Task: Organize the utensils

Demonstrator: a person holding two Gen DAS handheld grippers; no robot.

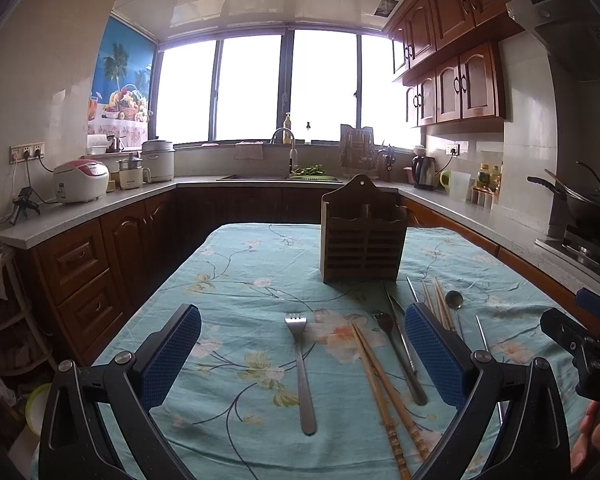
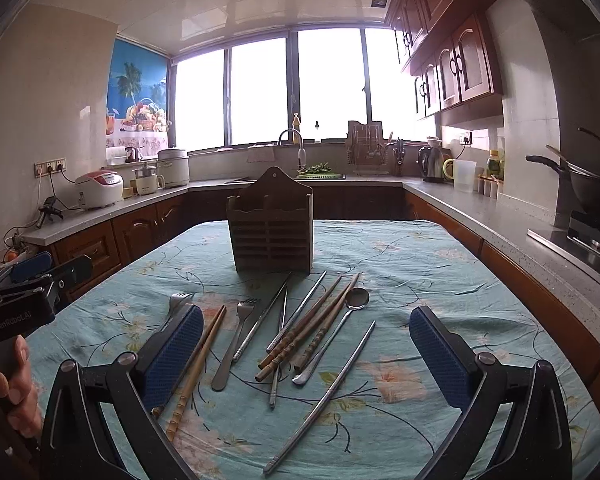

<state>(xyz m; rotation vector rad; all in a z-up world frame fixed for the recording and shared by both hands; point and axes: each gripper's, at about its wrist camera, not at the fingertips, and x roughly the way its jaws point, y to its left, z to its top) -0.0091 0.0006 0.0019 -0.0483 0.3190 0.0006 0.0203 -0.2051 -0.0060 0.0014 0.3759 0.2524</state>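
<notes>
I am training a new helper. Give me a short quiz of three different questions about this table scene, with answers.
1. True or false: the wooden holder already has utensils in it.
2. How many forks lie on the tablecloth?
3. Choose: the spoon lies (A) bowl toward the holder, (B) bowl toward the camera.

Key:
1. False; none shows in it.
2. Two: one at the left, one nearer the chopsticks.
3. A.

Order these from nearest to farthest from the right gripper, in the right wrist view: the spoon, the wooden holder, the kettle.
1. Spoon: on the cloth, ahead of the right gripper.
2. Wooden holder: upright, mid-table.
3. Kettle: back counter, right.
</notes>
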